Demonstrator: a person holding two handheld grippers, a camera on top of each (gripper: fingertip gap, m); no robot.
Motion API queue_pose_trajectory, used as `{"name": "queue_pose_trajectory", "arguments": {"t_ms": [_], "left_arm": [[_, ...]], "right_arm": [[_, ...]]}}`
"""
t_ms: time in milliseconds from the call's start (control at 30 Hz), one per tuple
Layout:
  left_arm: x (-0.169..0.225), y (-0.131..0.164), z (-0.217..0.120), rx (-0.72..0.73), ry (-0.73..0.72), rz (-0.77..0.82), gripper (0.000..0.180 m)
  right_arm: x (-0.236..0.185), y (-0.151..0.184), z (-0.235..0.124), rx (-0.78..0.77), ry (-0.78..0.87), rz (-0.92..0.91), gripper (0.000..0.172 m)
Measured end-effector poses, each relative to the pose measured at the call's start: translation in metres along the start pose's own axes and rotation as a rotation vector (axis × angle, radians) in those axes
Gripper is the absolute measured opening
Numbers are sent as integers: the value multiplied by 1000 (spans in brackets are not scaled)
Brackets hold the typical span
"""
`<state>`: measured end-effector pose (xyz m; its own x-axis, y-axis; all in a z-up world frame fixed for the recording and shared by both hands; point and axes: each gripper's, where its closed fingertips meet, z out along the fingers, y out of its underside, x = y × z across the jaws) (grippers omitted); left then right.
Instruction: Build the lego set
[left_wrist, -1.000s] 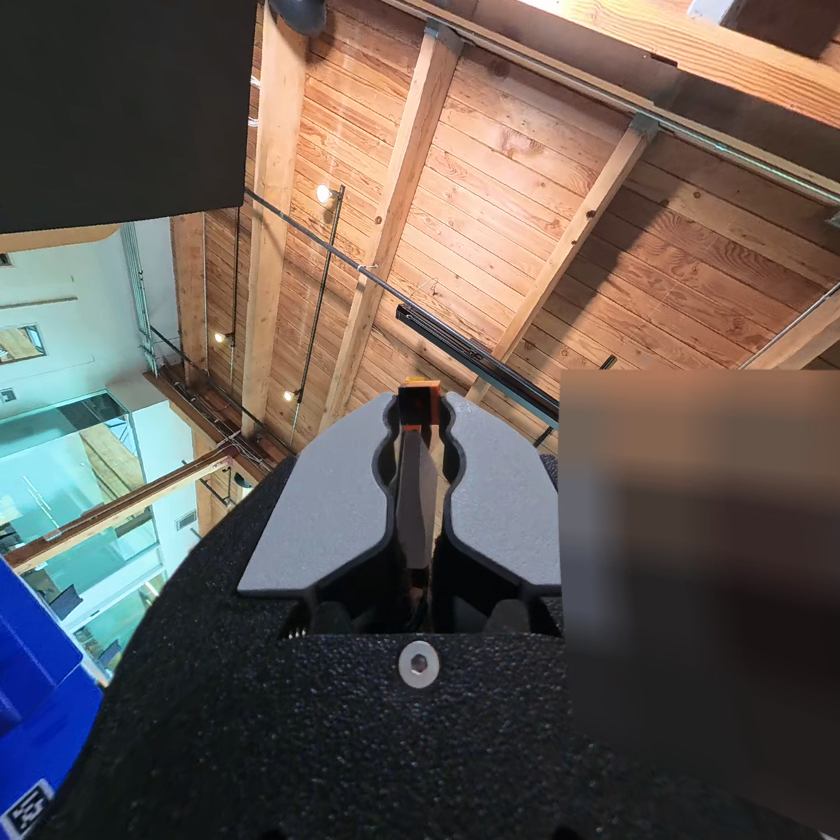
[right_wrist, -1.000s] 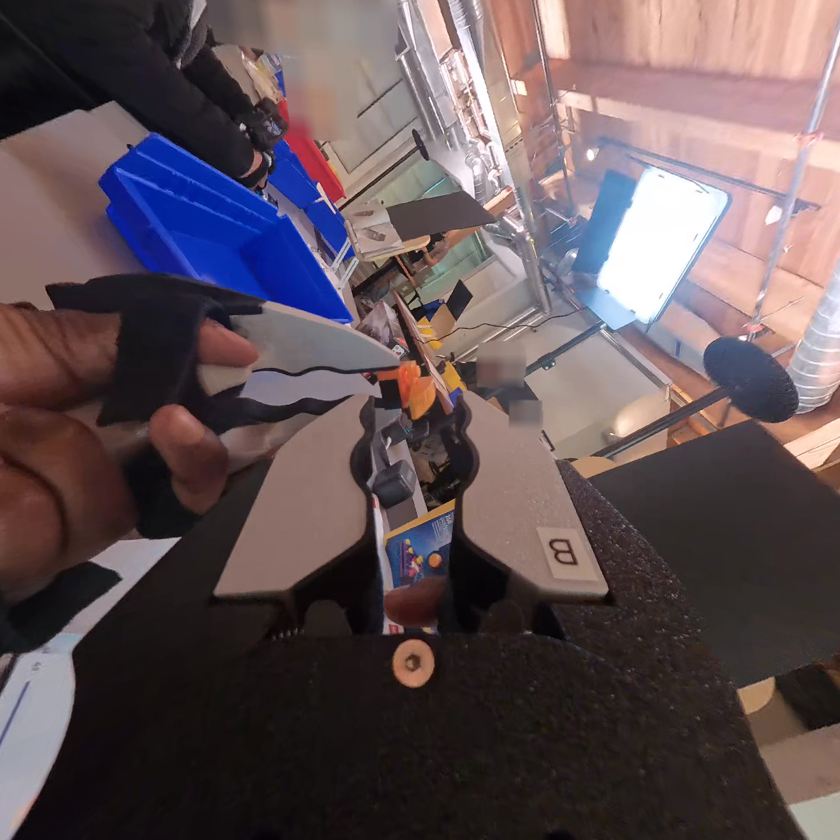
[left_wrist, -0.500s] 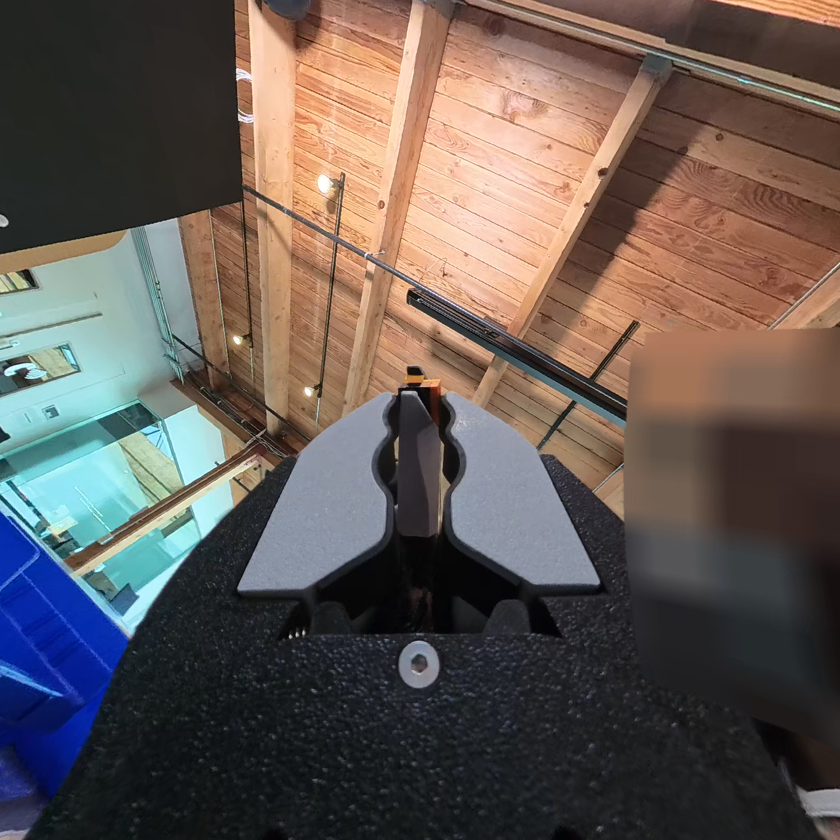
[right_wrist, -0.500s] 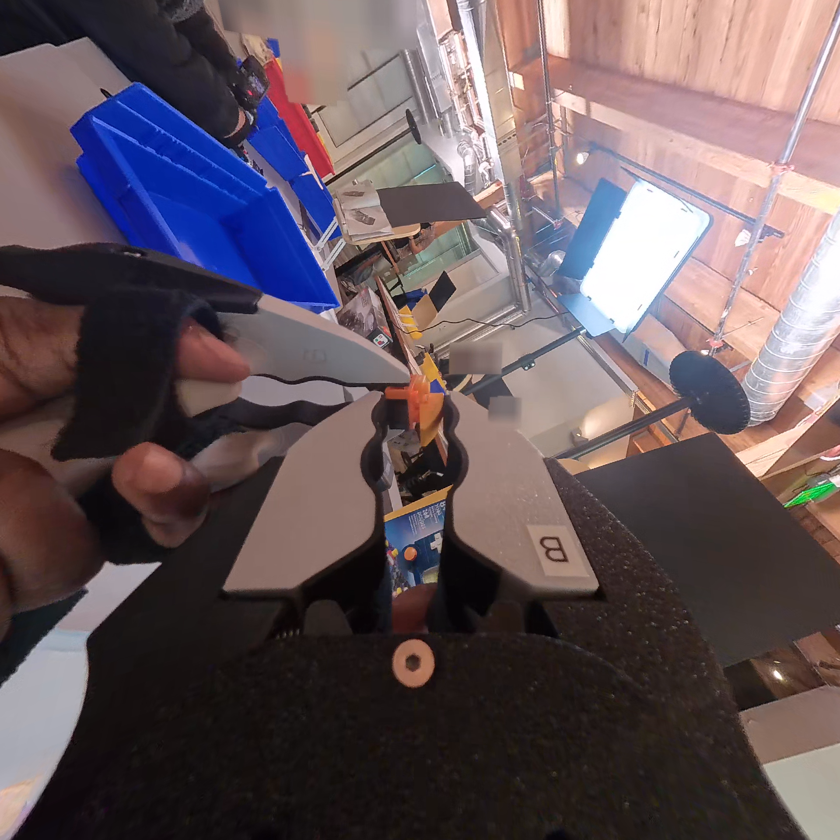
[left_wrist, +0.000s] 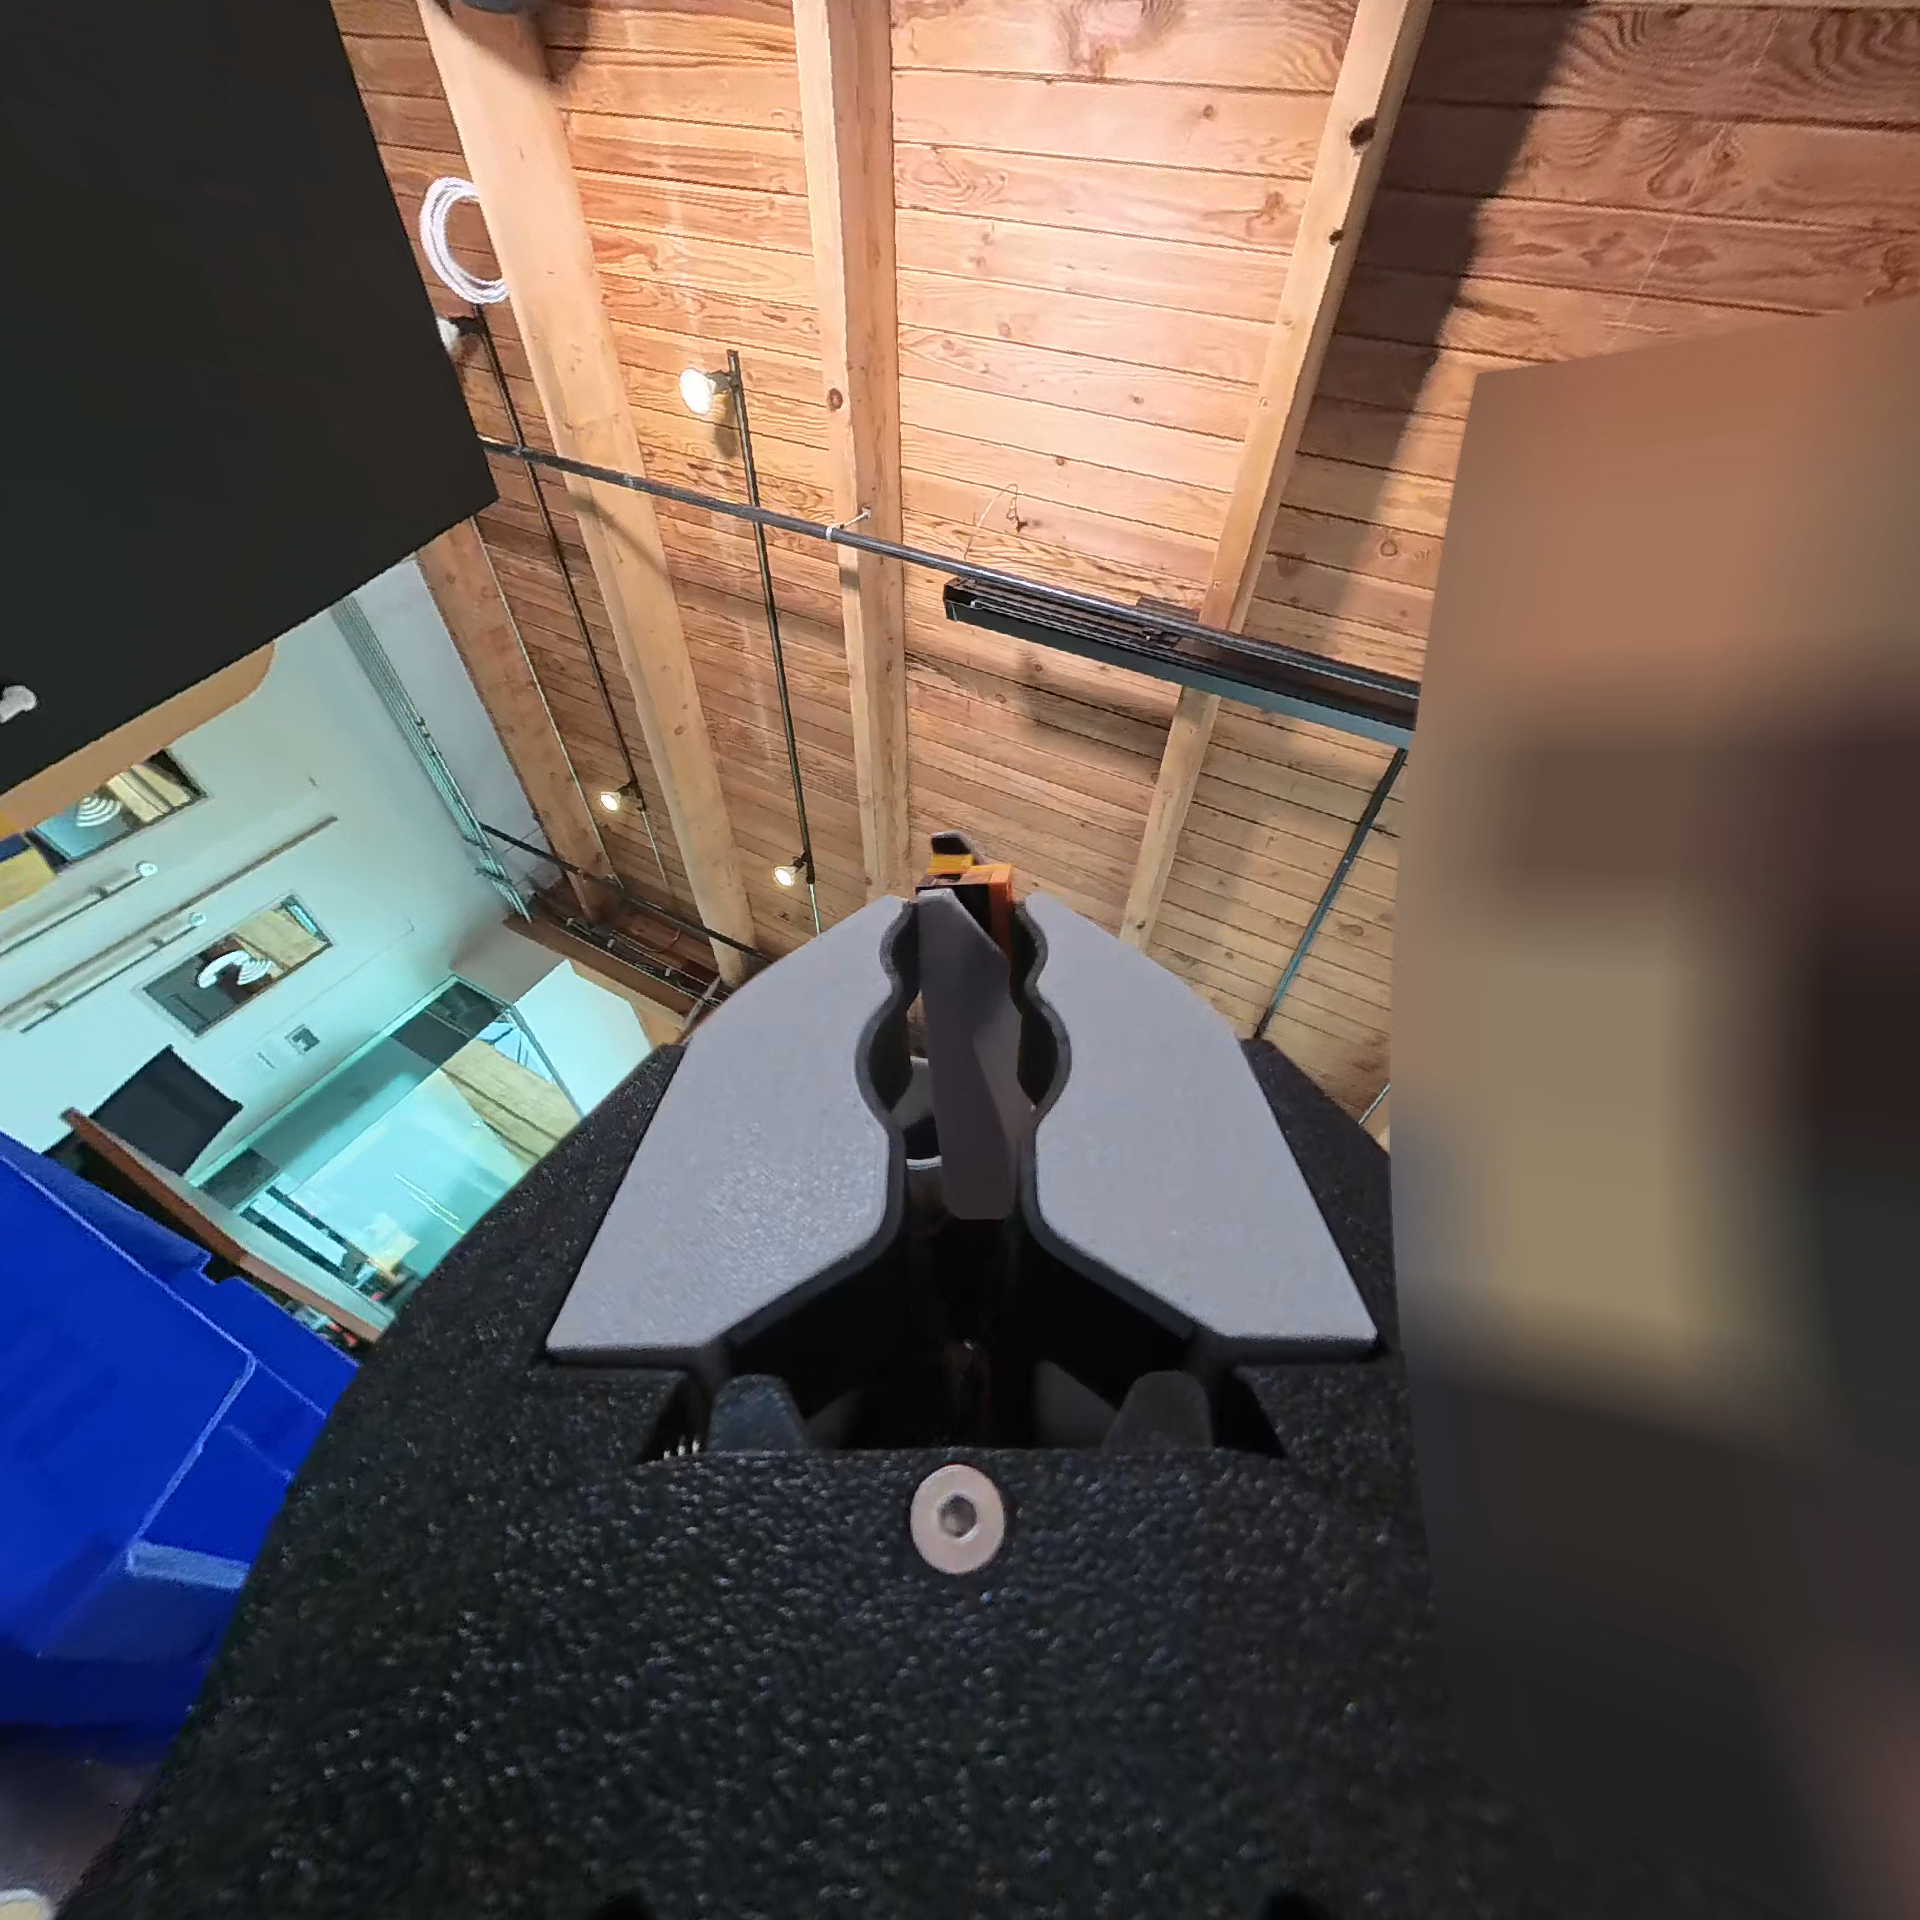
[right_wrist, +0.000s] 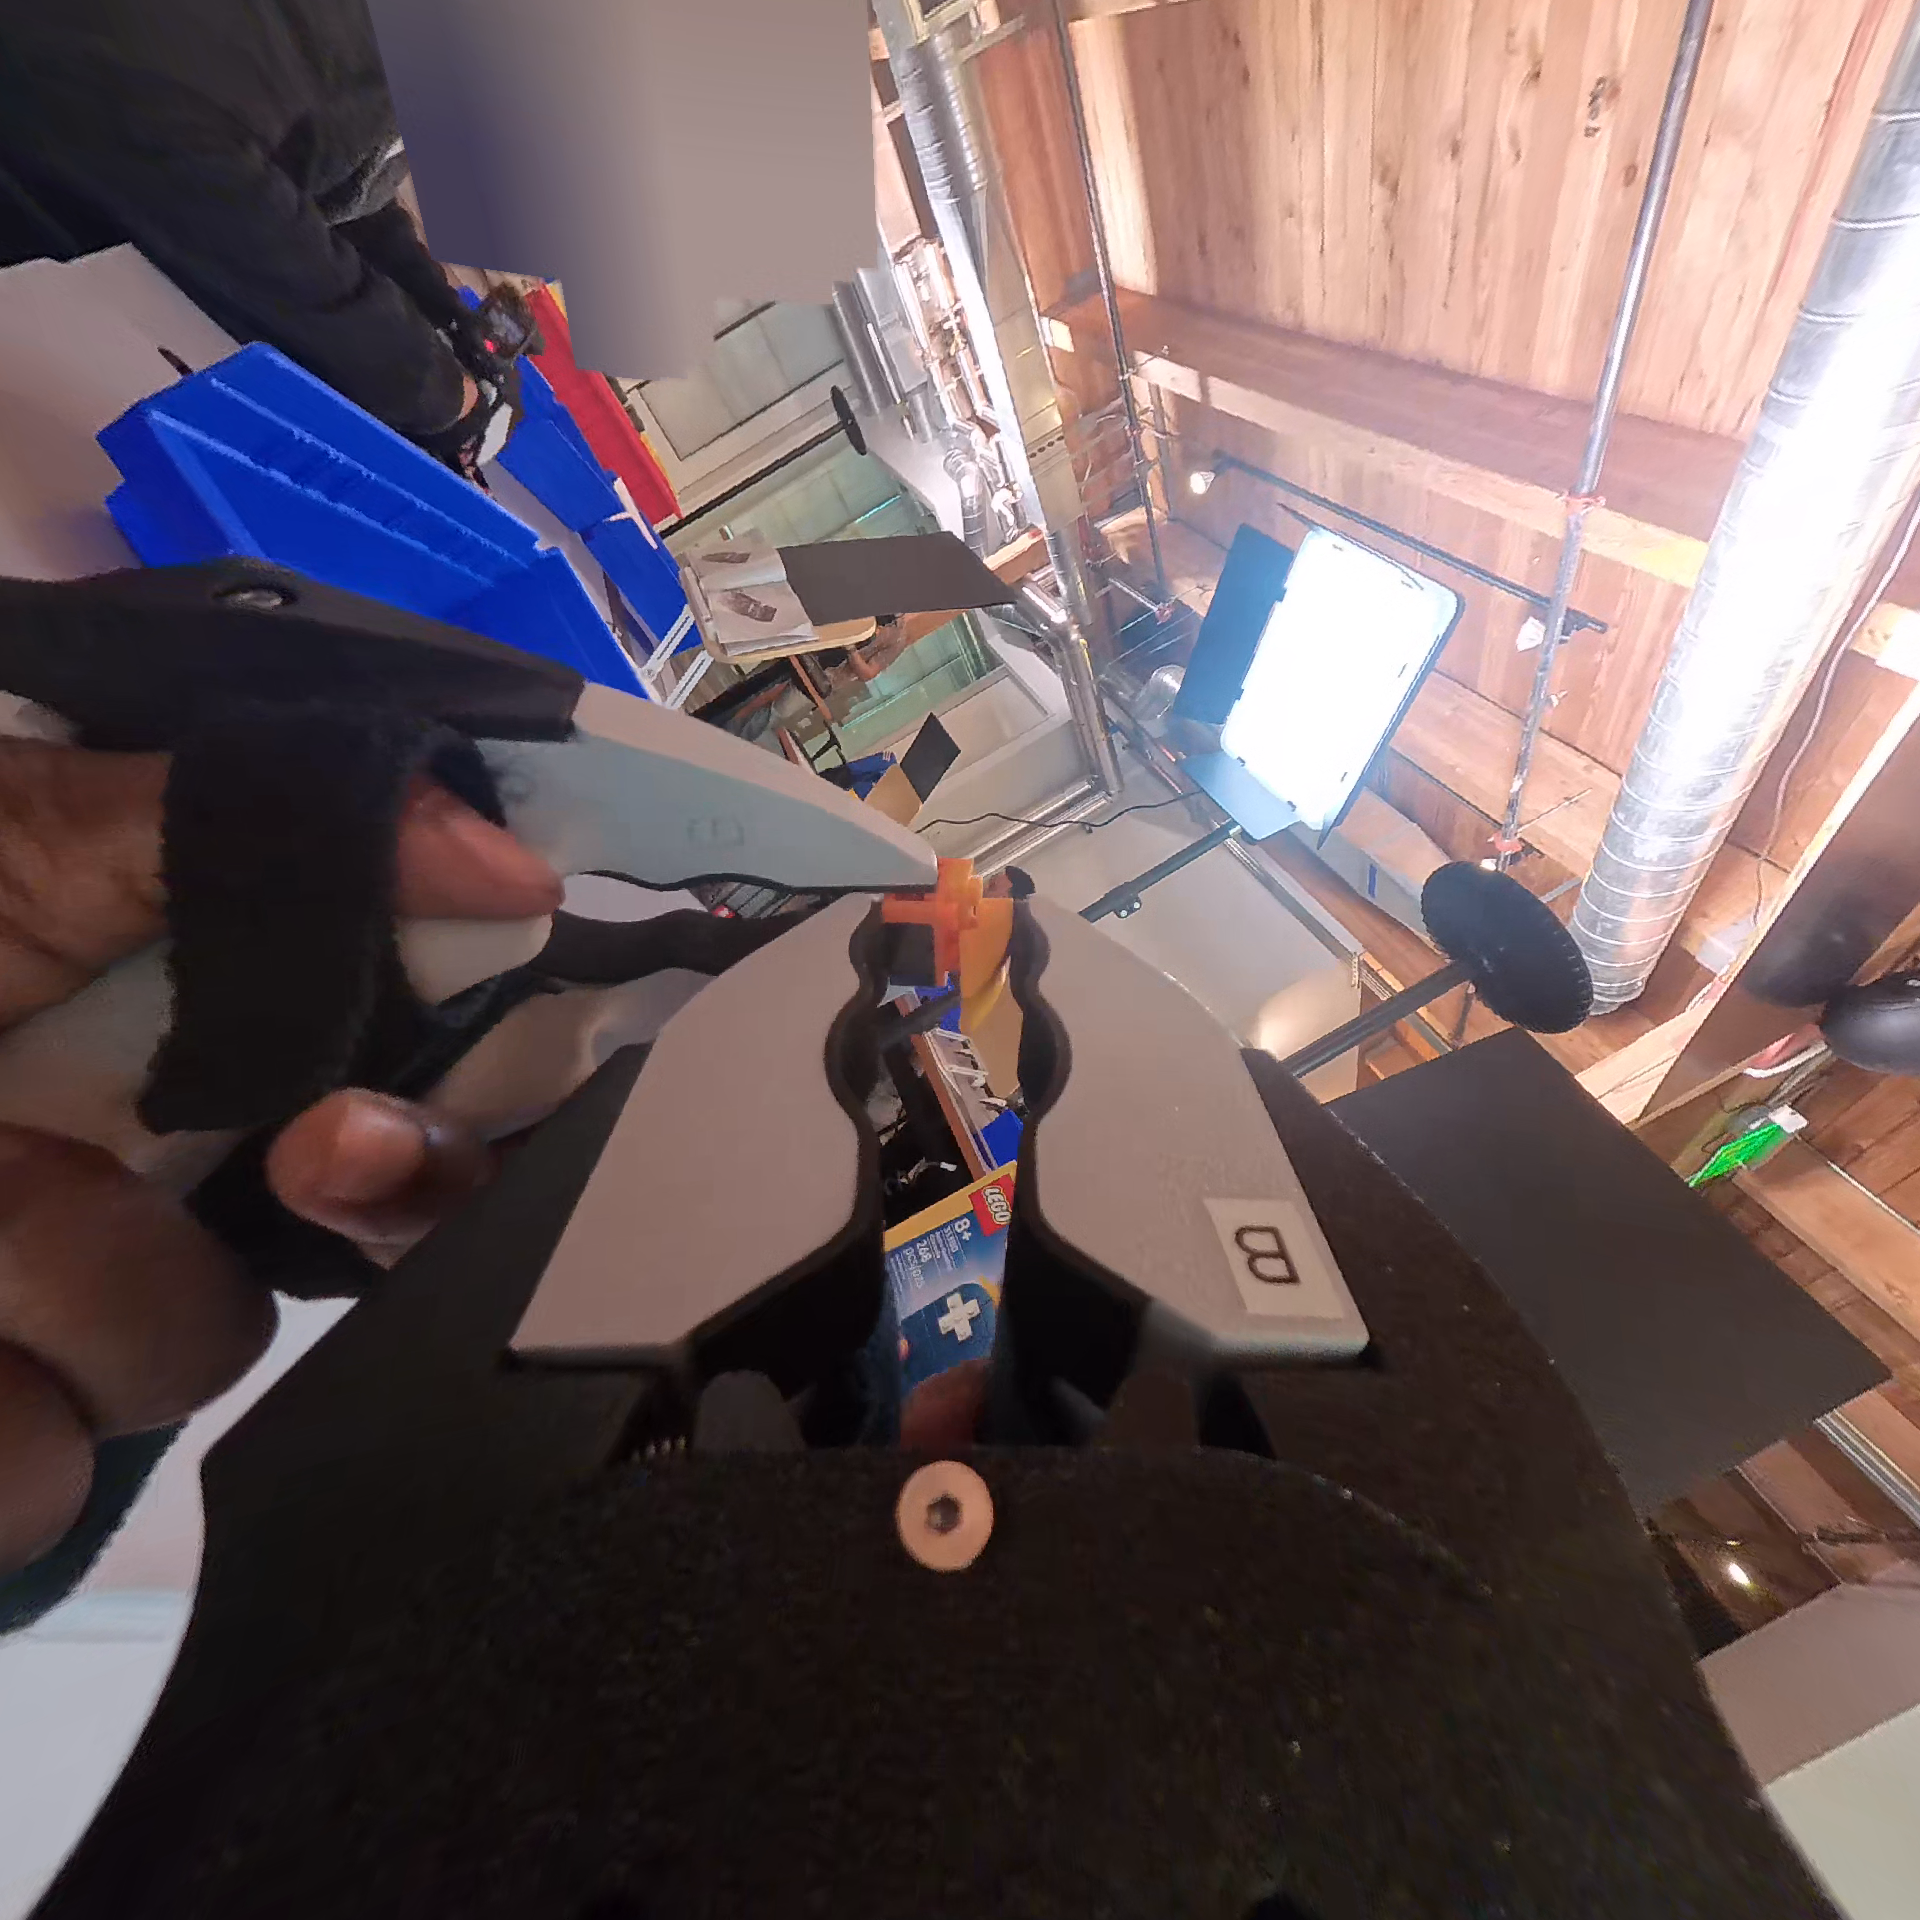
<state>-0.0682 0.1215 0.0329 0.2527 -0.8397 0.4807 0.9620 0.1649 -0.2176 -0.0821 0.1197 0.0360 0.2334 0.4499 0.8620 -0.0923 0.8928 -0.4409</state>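
Both grippers are raised and meet at their tips on one small toy-brick piece. In the right wrist view my right gripper (right_wrist: 943, 920) is shut on the orange cross-shaped piece (right_wrist: 951, 904), which has a yellow-orange plate behind it. My left gripper (right_wrist: 920, 883) comes in from the left, held by a hand (right_wrist: 104, 1143), and its tips grip the same piece. In the left wrist view my left gripper (left_wrist: 961, 914) points at the wooden ceiling and is shut on the orange and black piece (left_wrist: 992, 894). A grey finger (left_wrist: 966, 1039) of the right gripper lies edge-on between its jaws.
Blue bins (right_wrist: 343, 520) stand on a white table at the left, and one also shows in the left wrist view (left_wrist: 104, 1403). A person in a dark sleeve (right_wrist: 260, 208) is behind them. A bright light panel (right_wrist: 1330, 696), black boards (right_wrist: 1558, 1247) and a toy box (right_wrist: 951, 1278) are farther off. My left and right fingertips are right by each other.
My right gripper's jaws narrowed and shut on the orange piece at the left gripper's tips. My left gripper kept its grip. Both grippers turned a little.
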Motion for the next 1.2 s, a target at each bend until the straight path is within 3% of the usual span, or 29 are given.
{"name": "queue_pose_trajectory", "arguments": {"t_ms": [200, 533, 667, 767, 1000, 1100, 1200], "left_arm": [[-1, -3, 1, 46, -2, -12, 15], [-2, -2, 0, 20, -12, 193, 16], [-2, 5, 6, -157, -16, 289, 19], [-7, 3, 8, -282, -53, 349, 31], [-9, 25, -7, -638, -40, 115, 31], [-7, 31, -13, -723, -29, 93, 34], [1, 38, -17, -801, 10, 91, 25]], "right_arm": [[1, 1, 3, -15, 56, 40, 22], [1, 3, 2, -5, 86, 82, 22], [5, 6, -3, 38, -18, 173, 22], [5, 5, -7, 72, -117, 212, 22], [-11, 6, -20, 111, -316, 129, 22], [-16, 1, -26, 126, -374, 101, 22], [-19, -2, -32, 150, -427, 88, 22]]}}
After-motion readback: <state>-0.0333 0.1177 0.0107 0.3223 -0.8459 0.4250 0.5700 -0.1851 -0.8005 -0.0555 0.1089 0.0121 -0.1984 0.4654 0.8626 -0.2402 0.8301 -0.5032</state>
